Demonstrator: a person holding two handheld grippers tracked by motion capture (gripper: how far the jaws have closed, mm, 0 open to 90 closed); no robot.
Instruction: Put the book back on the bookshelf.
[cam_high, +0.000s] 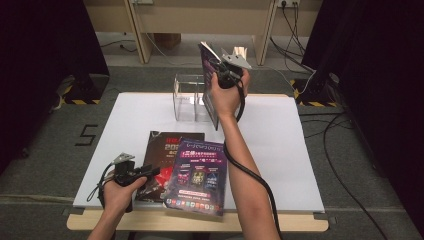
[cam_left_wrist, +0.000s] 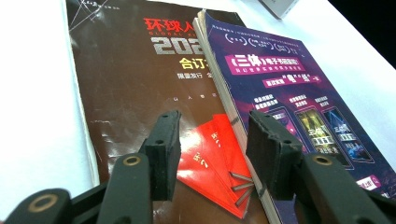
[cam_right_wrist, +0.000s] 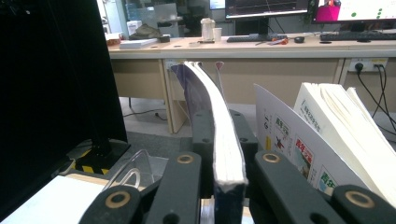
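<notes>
High view: right gripper (cam_high: 223, 75) clamped on a purple magazine (cam_high: 209, 85), held upright above the clear rack (cam_high: 187, 97) at the table's (cam_high: 280, 150) far edge, likely for slotting in.

Left gripper view: jaws apart over the brown magazine (cam_left_wrist: 135, 79) beside the purple-covered book (cam_left_wrist: 289, 107), holding nothing.

Right gripper view: pages pinched by the spine edge, keeping them vertical.
</notes>
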